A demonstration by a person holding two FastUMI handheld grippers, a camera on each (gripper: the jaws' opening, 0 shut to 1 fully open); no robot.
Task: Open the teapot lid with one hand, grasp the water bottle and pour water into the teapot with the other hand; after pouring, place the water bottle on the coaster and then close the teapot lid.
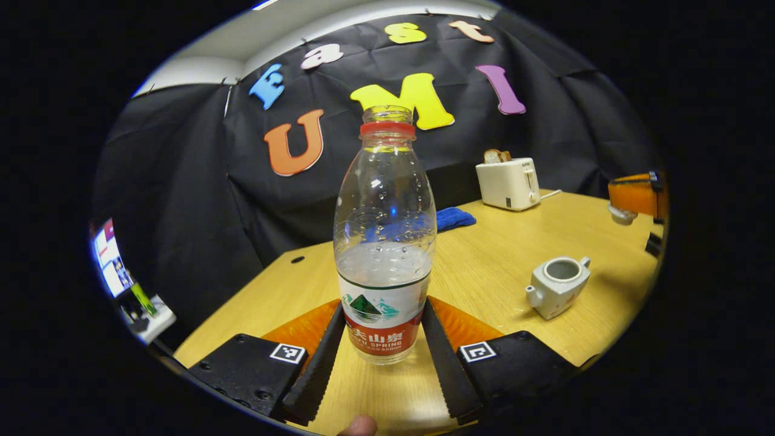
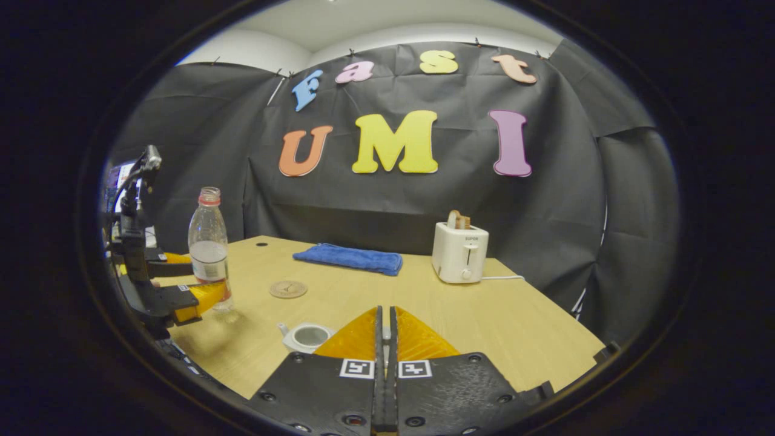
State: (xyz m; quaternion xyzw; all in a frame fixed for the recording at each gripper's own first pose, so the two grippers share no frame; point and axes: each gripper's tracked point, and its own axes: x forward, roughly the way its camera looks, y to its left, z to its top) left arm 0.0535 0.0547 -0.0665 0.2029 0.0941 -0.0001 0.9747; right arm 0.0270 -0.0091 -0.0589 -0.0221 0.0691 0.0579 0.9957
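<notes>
Water bottle [image 1: 384, 254] stands upright on the tabletop [image 1: 496, 260], cap off, about half full, near the left edge as the right gripper view has it [image 2: 209, 251]. My left tool [image 1: 382, 357] has a finger on each side of the bottle's labelled lower part; the fingers look touching or just about, so I call it closed on the bottle, base seemingly on the tabletop. Teapot [image 1: 557, 286] sits to the right of the bottle, well apart from it, mouth open, no lid on it; in the right gripper view the teapot [image 2: 307, 336] is just below and left of my right tool [image 2: 385, 339]. Right tool fingers are pressed nearly together with a small pale thing pinched in the gap, probably the lid or its knob, too small to be sure. Coaster [image 2: 288, 289] lies flat between bottle and blue cloth [image 2: 350, 258], near the bottle. Toaster [image 2: 460, 252] toward the far edge, not part of this. Step in hand, my read: lid is off, bottle grasp done, lift and pour not begun. Next move needs: raise bottle, carry it right over the teapot mouth, tilt slowly since there's no cap and the opening is small; right tool keeps the lid clear of the pour.
</notes>
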